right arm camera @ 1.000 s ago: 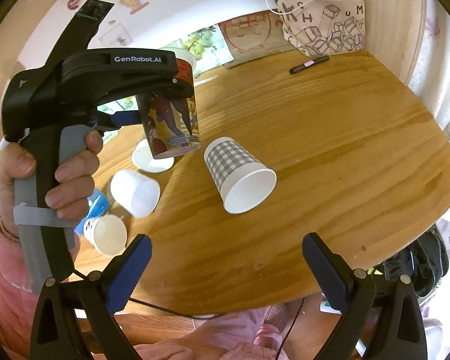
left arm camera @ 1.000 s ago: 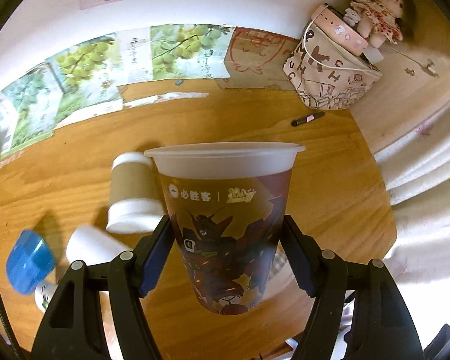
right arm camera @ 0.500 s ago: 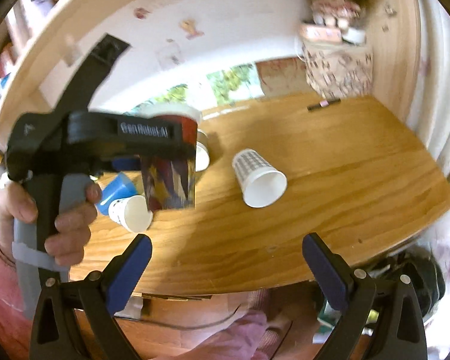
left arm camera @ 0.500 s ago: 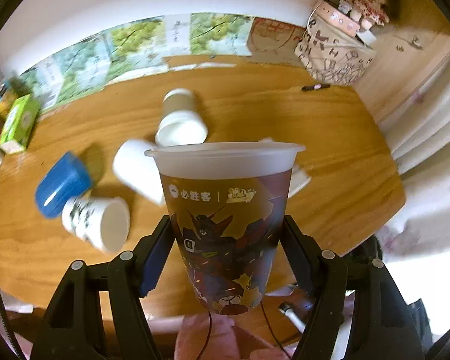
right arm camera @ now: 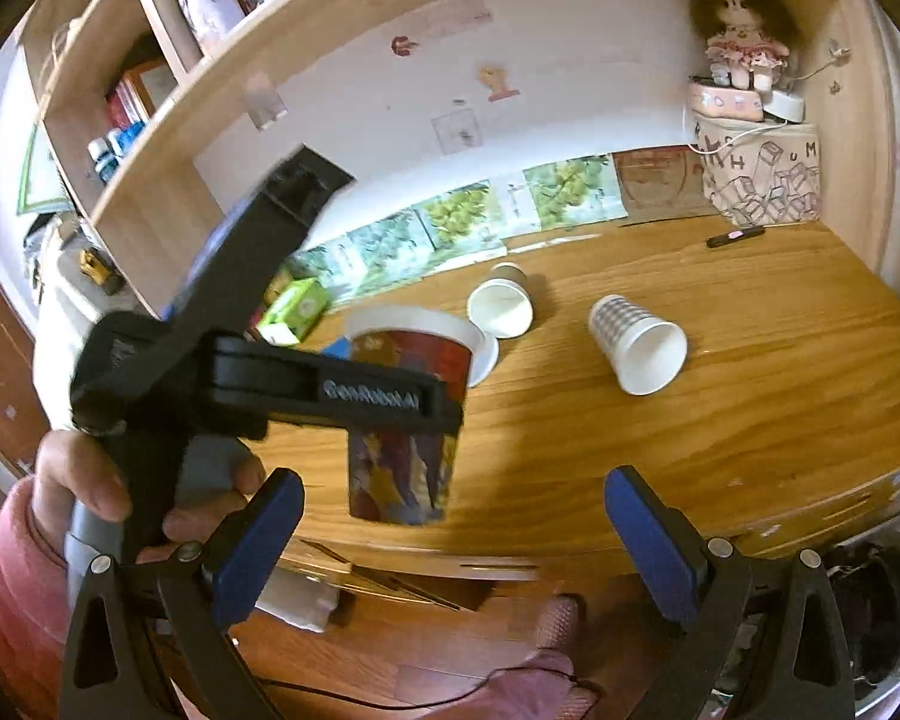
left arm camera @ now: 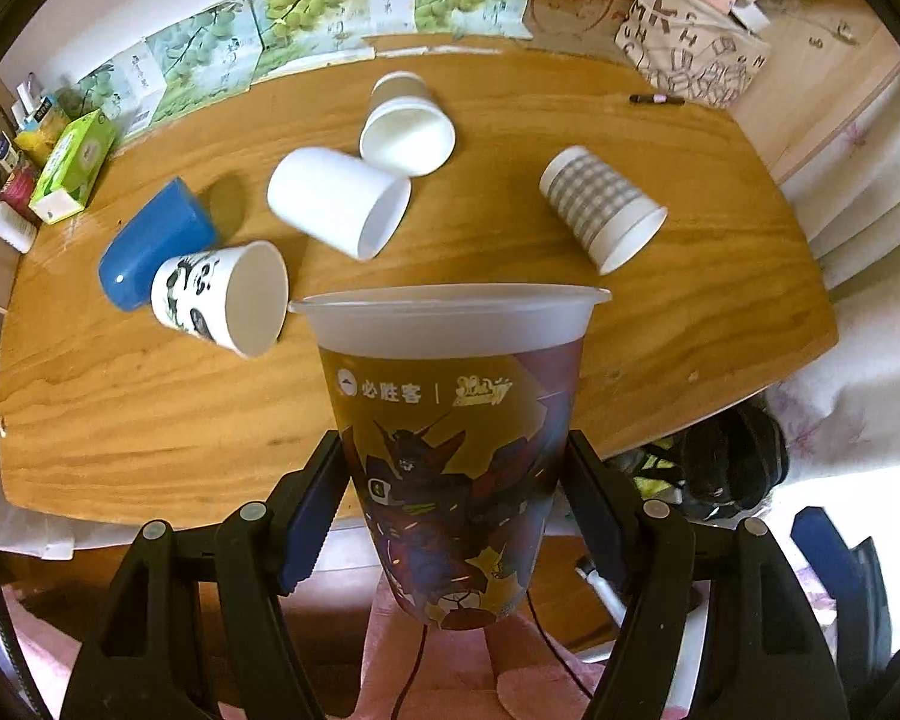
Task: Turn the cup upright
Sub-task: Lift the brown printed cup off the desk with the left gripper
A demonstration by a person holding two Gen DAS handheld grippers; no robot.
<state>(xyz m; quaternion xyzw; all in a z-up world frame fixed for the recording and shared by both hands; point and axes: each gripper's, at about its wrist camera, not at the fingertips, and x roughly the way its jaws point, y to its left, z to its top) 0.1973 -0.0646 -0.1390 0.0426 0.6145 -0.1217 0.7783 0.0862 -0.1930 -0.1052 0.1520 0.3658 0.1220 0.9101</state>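
My left gripper [left arm camera: 453,516] is shut on a tall printed plastic cup [left arm camera: 450,420], held upright, rim up, in the air above the near edge of the wooden table [left arm camera: 150,408]. The same cup [right arm camera: 408,408] shows in the right wrist view, clamped by the left gripper [right arm camera: 354,390], held in a hand. My right gripper [right arm camera: 453,546] is open and empty, near the table's front edge. A checked paper cup [left arm camera: 606,210] [right arm camera: 639,342] lies on its side on the table.
More cups lie on their sides: a brown-sleeved cup [left arm camera: 405,120], a white cup [left arm camera: 336,201], a patterned cup [left arm camera: 222,297], a blue cup [left arm camera: 150,240]. A printed bag [left arm camera: 690,54], a pen [left arm camera: 654,99] and a green box [left arm camera: 72,165] sit at the table's far edges.
My left gripper has lifted the printed cup and drawn it back toward the table's near edge. The right gripper has pulled back and tilted up, still open.
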